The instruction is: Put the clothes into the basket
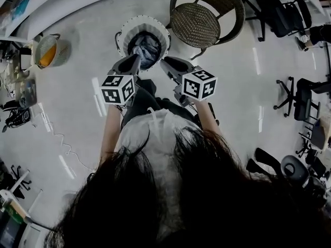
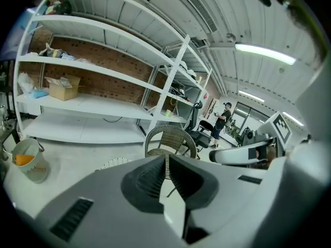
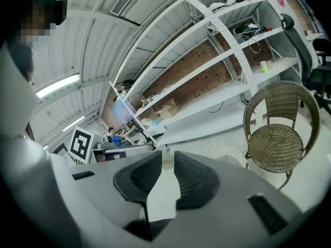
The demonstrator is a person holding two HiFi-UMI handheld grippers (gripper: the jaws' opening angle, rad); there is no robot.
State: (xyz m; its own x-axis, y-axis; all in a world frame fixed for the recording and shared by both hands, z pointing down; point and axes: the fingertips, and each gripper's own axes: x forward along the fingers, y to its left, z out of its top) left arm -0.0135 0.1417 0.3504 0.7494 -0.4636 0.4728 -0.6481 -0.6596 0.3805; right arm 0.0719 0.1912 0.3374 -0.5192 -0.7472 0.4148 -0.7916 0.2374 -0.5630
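Head view: dim and underexposed. Streaks of glare lie on the floor (image 1: 243,87) at 2 and 8 o'clock.

Gripper views: brighter, lit by ceiling strip lights (image 2: 265,54) at 1 o'clock (left gripper view) and 9 o'clock (right gripper view).

All views: heavy fisheye bending, black corners.

Left gripper (image 2: 166,156) and right gripper (image 3: 168,156): near bodies soft, out of focus.

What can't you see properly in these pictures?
- Basket bottom: head view, clothes cover it.
- Most of the basket: gripper views, left tongs and right tongs block it.
- Bottom of head view: hair covers everything there.
- Shelf clutter: left gripper view, too small.
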